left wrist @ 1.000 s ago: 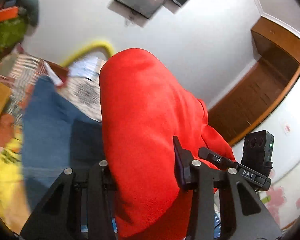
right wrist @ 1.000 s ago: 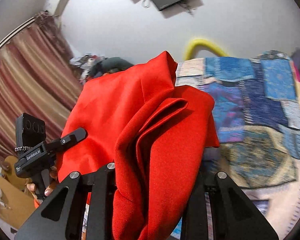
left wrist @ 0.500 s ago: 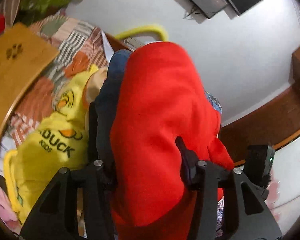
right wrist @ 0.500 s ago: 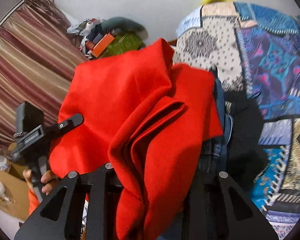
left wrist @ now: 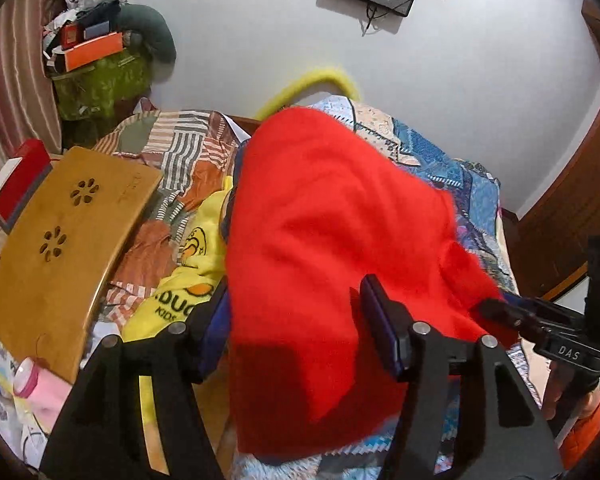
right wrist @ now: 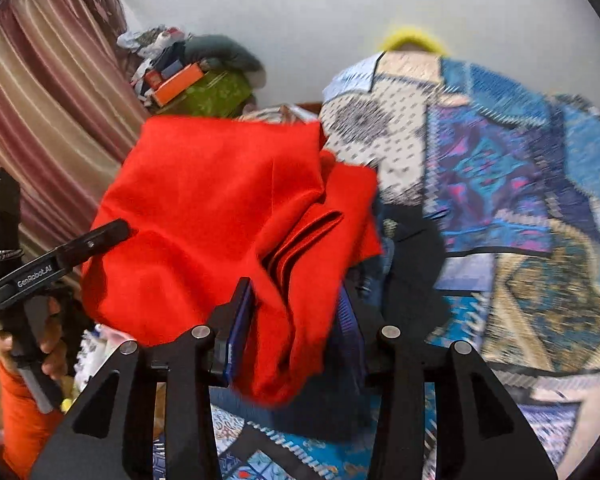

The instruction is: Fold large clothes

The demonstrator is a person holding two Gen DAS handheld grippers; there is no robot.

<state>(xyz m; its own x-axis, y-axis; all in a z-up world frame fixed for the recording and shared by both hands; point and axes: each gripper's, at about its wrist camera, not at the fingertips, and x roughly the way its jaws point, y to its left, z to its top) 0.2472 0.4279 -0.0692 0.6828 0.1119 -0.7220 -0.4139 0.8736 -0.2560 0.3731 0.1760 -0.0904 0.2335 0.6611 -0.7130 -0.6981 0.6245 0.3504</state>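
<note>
A large red garment, folded into several layers, hangs between both grippers above the bed. My left gripper [left wrist: 300,312] is shut on one thick end of the red garment [left wrist: 320,220]. My right gripper [right wrist: 296,312] is shut on its other end [right wrist: 220,208], where the folded layers show. Under the red garment lies a pile of dark clothes [right wrist: 408,264], blue denim and black. The left gripper shows at the left edge of the right wrist view [right wrist: 96,240], and the right gripper shows at the right of the left wrist view [left wrist: 500,308].
The bed has a blue patchwork quilt [right wrist: 520,184]. A yellow duck-print garment [left wrist: 188,280] and a wooden lap tray [left wrist: 60,248] lie to the left. A cluttered green box [left wrist: 100,76] stands by the striped curtain [right wrist: 40,120]. A wooden door [left wrist: 572,208] is at right.
Both grippers have tilted downward with the red garment, bringing it lower over the pile of dark clothes on the bed. The grip on both ends is unchanged.
</note>
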